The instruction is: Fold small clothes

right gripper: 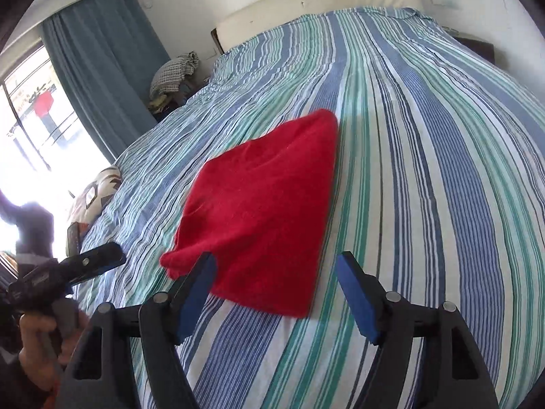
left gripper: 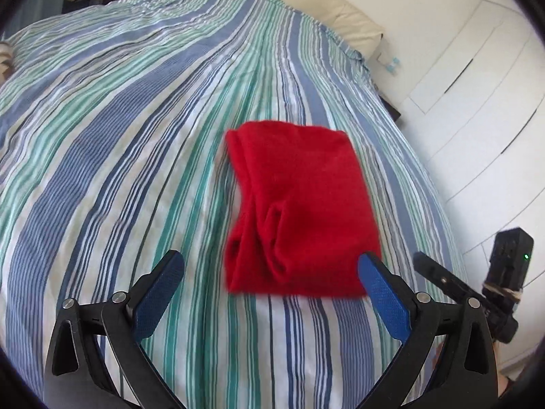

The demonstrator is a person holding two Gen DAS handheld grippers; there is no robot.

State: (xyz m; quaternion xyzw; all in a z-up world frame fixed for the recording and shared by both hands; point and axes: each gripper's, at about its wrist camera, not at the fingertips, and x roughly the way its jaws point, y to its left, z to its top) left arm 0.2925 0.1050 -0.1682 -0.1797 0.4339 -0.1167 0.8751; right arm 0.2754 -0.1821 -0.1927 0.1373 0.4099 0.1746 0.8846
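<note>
Blue pads, left gripper (left gripper: 270, 266): I see my two fingers spread wide with nothing between them, hovering just above the bed; the right-hand pad (left gripper: 385, 303) overlaps the near right corner of the red cloth in my view, though I cannot tell if it touches.
Blue pads, right gripper (right gripper: 276, 266): spread wide as well, holding nothing; its left pad (right gripper: 196, 293) sits in front of the cloth's near left corner, its right pad clear of the fabric.
Red garment (left gripper: 299, 211): folded into a compact, roughly rectangular bundle, lying flat on the bed straight ahead of both grippers, just past the fingertips. From the left wrist I can see rolled folds along its left edge; from the right wrist the top face (right gripper: 265, 204) looks smooth, narrowing toward the far end.
Other gripper, seen from each wrist: the right one shows at the far right of the left view (left gripper: 477, 293), with a small green light on its body; the left one shows low on the left of the right view (right gripper: 85, 266), held by a hand (right gripper: 41, 337).
Bedspread (left gripper: 136, 143): blue, green and white stripes running away from me, lightly wrinkled, under the garment and all around it.
Beyond the bed: cream headboard (right gripper: 316, 3) far ahead, blue curtain (right gripper: 102, 68) and a bright window to the left, white panelled doors (left gripper: 477, 78) to the right.
</note>
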